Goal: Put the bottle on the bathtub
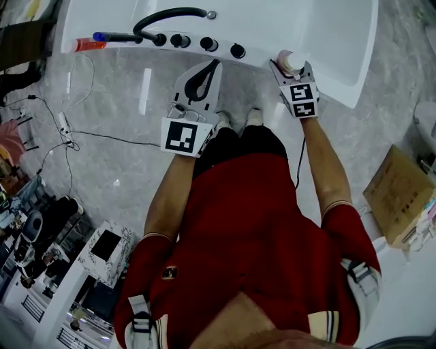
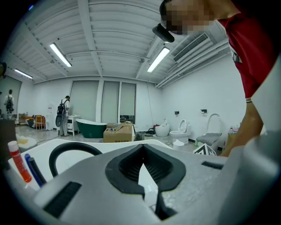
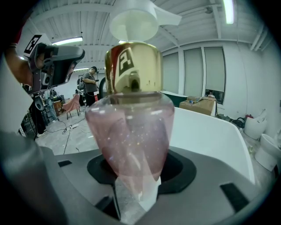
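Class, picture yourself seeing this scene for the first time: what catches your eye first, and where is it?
The pink, glittery, gold-collared bottle stands out, clamped in the right gripper at the near edge of the white bathtub. Next come the black hose looping above its knobs at the head view's top, and the person's red shirt filling its lower half.

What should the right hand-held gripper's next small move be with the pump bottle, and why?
Probably ease the pump bottle straight down onto the bathtub rim before opening. The right hand-held gripper is clamped on the bottle's pink body and sits over the white rim, but the views do not show whether the base already rests there.
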Available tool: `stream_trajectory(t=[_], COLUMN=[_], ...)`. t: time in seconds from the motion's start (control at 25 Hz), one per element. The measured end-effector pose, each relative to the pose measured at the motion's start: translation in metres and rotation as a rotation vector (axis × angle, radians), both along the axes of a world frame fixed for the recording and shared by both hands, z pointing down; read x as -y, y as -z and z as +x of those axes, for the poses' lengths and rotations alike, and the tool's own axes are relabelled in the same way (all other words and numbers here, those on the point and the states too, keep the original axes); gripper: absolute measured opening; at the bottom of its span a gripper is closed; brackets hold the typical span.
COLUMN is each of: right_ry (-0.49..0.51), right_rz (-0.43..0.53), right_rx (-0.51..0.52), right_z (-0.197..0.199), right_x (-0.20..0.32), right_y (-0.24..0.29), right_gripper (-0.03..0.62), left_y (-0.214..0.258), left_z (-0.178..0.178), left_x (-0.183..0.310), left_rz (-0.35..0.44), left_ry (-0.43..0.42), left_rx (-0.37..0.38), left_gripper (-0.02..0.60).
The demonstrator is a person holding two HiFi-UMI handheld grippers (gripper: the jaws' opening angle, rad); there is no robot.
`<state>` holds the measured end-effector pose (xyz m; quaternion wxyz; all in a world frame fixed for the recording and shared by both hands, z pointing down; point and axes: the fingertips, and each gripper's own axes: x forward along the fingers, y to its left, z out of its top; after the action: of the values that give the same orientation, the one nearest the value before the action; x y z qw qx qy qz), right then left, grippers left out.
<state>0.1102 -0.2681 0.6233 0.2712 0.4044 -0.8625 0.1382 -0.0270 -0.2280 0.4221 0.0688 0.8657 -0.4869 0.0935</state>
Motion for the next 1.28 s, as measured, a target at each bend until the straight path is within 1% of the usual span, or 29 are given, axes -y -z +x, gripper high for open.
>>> stream_trajectory(t=[0.28, 0.4, 0.64, 0.72, 0.8, 1.12, 1.28], right_ry=[0.007, 0.005, -0.008, -0.022, -0.035, -0.067, -0.100], right_rz=[-0.008, -0.001, 0.015, 0.016, 0.010, 0.024, 0.039], right_rx=[-0.006, -0.005, -0.006, -0.007, -0.001, -0.001, -0.009], right_z=[-0.003, -0.002, -0.002, -0.001, -0.001, 0.002, 0.007], right_x=[-0.002, 0.000, 0.000, 0.001, 0.001, -0.007, -0.018], right_y=[-0.011, -0.012, -0.011, -0.011, -0.010, 0.010, 0.023], right_gripper=[0.219, 0.219, 0.227, 0.240, 0.276, 0.295, 0.296], left_y=[-0.001, -0.004, -0.003, -0.004, -0.005, 0.003, 0.007], left_z=[-0.002, -0.003, -0.003, -0.003, -0.003, -0.002, -0.003], left_x=[0.003, 0.002, 0.001, 0.001, -0.001, -0.010, -0.019], left_rz=[0.003, -0.005, -0.006, -0.012, -0.004, 0.007, 0.018], left_ry=[0.004, -0.001, -0.007, -0.010, -0.025, -0.056, -0.081], left_rx=[0.000, 0.012, 0.006, 0.011, 0.007, -0.015, -0.021], left_gripper=[0.008, 0.008, 0.008, 0.008, 0.006, 0.008, 0.006])
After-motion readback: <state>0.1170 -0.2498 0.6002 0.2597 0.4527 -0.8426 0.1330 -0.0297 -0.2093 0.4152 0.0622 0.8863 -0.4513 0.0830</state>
